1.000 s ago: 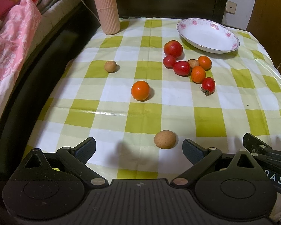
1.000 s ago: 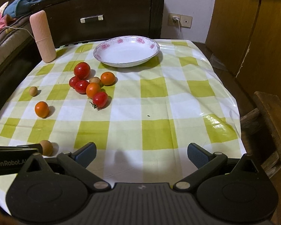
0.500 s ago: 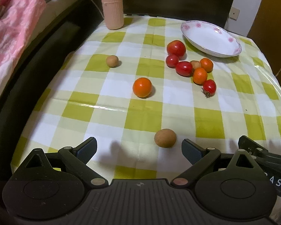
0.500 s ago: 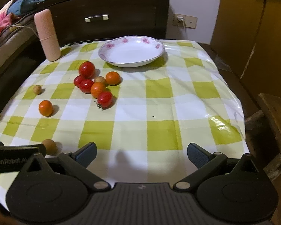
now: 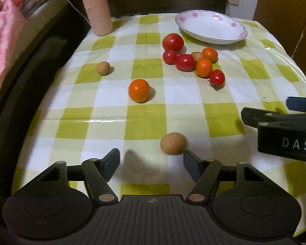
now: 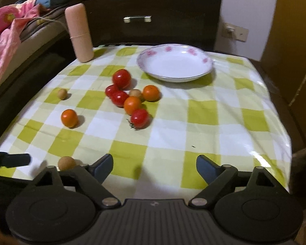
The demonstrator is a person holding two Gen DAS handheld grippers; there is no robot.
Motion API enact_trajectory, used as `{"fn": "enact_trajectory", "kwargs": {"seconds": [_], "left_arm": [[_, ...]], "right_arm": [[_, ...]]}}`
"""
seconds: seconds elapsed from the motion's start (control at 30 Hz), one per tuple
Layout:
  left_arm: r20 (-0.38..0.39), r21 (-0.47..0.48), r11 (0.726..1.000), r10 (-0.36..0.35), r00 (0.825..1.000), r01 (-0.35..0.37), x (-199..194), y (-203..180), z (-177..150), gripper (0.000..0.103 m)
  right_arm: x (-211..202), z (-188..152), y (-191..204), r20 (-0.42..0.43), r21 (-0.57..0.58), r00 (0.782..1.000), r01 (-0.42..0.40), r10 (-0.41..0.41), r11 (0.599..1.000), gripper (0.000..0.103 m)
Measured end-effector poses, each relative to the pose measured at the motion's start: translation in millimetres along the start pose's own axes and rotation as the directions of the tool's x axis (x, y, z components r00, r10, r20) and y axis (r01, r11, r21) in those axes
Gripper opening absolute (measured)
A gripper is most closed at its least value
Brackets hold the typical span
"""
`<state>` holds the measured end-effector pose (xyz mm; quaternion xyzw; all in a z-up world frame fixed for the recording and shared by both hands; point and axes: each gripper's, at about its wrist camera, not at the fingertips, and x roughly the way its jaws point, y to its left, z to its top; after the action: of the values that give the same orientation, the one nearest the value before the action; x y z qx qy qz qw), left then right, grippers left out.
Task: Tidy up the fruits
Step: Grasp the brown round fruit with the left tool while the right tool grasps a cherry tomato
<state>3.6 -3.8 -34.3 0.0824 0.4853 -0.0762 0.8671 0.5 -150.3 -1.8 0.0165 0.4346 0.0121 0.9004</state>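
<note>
A white bowl (image 5: 211, 27) (image 6: 175, 64) with pink flowers stands empty at the back of the checked table. In front of it lies a cluster of red and orange tomatoes (image 5: 185, 62) (image 6: 130, 100). One orange tomato (image 5: 138, 90) (image 6: 69, 118) and a small brown fruit (image 5: 103, 68) (image 6: 62, 93) lie apart on the left. A larger brown fruit (image 5: 173, 143) (image 6: 66, 163) rests just ahead of my left gripper (image 5: 152, 161), near its right fingertip. Its jaws are closing with nothing between them. My right gripper (image 6: 154, 166) hovers over the near table edge, jaws also closing on nothing.
A tall pink bottle (image 5: 95, 6) (image 6: 79, 32) stands at the table's back left corner. Pink bedding (image 5: 4, 30) lies beyond the left edge, and a dark wooden drawer front (image 6: 136, 18) rises behind the table. One of the right gripper's fingers (image 5: 255, 116) juts in from the right.
Both grippers' jaws have narrowed. The right gripper has shifted left and reaches further into the left wrist view. The fruits have not moved.
</note>
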Motion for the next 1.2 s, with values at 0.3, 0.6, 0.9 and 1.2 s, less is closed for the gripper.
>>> {"fn": "enact_trajectory", "kwargs": {"seconds": [0.3,0.6,0.9,1.2], "left_arm": [[0.012,0.012,1.000,-0.014,1.000,0.014,16.7,-10.0,6.6,0.058],[0.047,0.041,0.999,-0.019,0.999,0.017,16.6,-8.2,2.0,0.057],[0.095,0.136,0.990,-0.054,0.994,0.041,11.9,-14.1,-8.1,0.038],[0.093,0.125,0.990,-0.073,0.993,0.061,11.0,-13.1,-7.5,0.035]], "right_arm": [[15.7,20.6,-5.1,-0.006,-0.035,0.997,-0.082,0.081,0.996,0.067],[29.9,33.1,-6.5,-0.010,-0.072,0.990,-0.142,0.142,0.987,0.052],[46.7,33.2,-1.0,-0.035,-0.164,0.986,-0.168,0.165,0.972,0.040],[61.8,44.2,0.7,-0.025,-0.192,0.980,-0.199,0.198,0.961,0.040]]}}
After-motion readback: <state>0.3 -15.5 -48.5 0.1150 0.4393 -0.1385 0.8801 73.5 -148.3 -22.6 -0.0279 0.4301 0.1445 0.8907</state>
